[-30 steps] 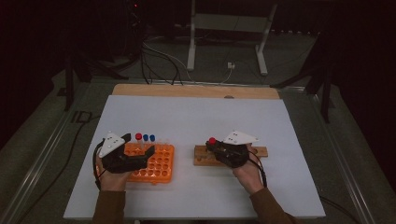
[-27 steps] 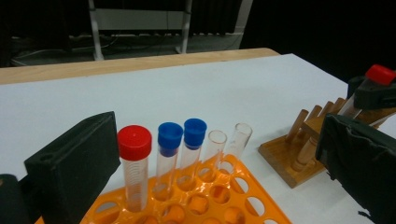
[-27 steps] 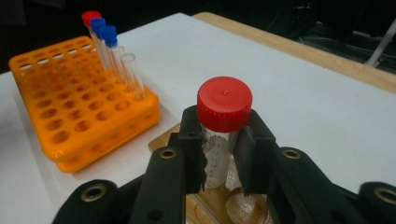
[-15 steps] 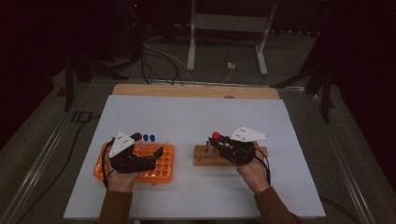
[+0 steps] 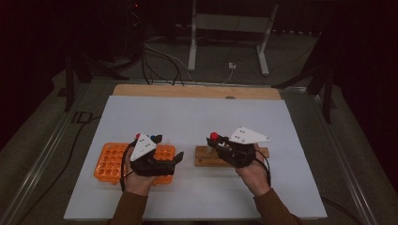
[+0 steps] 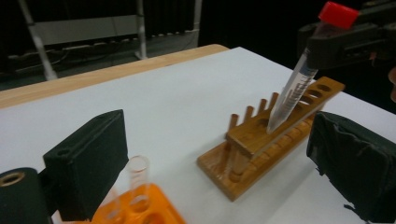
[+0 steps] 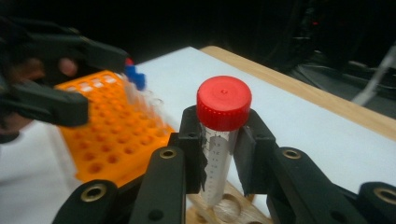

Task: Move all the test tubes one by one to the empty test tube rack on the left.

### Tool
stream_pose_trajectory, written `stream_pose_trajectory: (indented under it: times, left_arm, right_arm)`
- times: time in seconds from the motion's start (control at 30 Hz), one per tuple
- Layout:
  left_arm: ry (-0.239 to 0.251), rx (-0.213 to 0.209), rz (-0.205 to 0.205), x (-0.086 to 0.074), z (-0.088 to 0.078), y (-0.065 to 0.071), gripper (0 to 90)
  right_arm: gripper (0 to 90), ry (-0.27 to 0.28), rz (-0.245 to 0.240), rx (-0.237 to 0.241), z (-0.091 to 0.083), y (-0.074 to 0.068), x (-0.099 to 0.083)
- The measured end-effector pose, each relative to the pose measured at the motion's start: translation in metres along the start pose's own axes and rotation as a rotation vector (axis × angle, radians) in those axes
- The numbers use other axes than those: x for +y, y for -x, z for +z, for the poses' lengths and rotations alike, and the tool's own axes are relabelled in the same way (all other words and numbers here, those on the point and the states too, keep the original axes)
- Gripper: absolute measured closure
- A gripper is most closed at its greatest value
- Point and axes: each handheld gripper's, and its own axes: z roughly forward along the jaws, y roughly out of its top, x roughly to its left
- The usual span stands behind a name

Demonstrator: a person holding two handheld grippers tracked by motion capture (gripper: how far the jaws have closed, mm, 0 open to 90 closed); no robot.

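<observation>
Red-capped tube (image 7: 221, 140) pinched by right gripper (image 7: 220, 156) above wooden rack (image 5: 206, 157); left gripper (image 6: 219, 163) spread wide, just been closing slightly, empty.

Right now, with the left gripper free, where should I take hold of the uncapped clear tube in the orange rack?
Grip the clear tube on its bare upper wall just under the open rim, coming straight down from above. It stands upright in the orange rack, so only the top part clears the holes. The left gripper is open.

A white table (image 5: 197, 117) carries an orange rack (image 5: 109, 164) and a wooden rack (image 5: 206, 158).
</observation>
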Motion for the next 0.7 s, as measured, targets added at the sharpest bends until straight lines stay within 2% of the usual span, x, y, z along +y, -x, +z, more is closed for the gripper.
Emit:
stream_pose_trajectory:
  times: [0.4, 0.5, 0.6, 0.7]
  left_arm:
    - [-0.029, -0.079, 0.053, 0.001, 0.019, 0.025, 9.2]
    - [-0.039, -0.083, 0.076, -0.001, 0.023, 0.031, 18.5]
    - [-0.041, -0.117, 0.104, -0.002, 0.025, 0.034, 37.3]
    - [-0.051, -0.136, 0.114, -0.004, 0.026, 0.036, 50.2]
  right_arm:
    - [74.1, -0.027, -0.022, 0.076, 0.01, -0.019, 0.002]
    - [74.0, -0.032, -0.023, 0.094, 0.013, -0.023, 0.002]
    - [74.0, -0.038, -0.024, 0.107, 0.016, -0.026, 0.001]
    - [74.1, -0.038, -0.011, 0.127, 0.018, -0.028, 0.001]
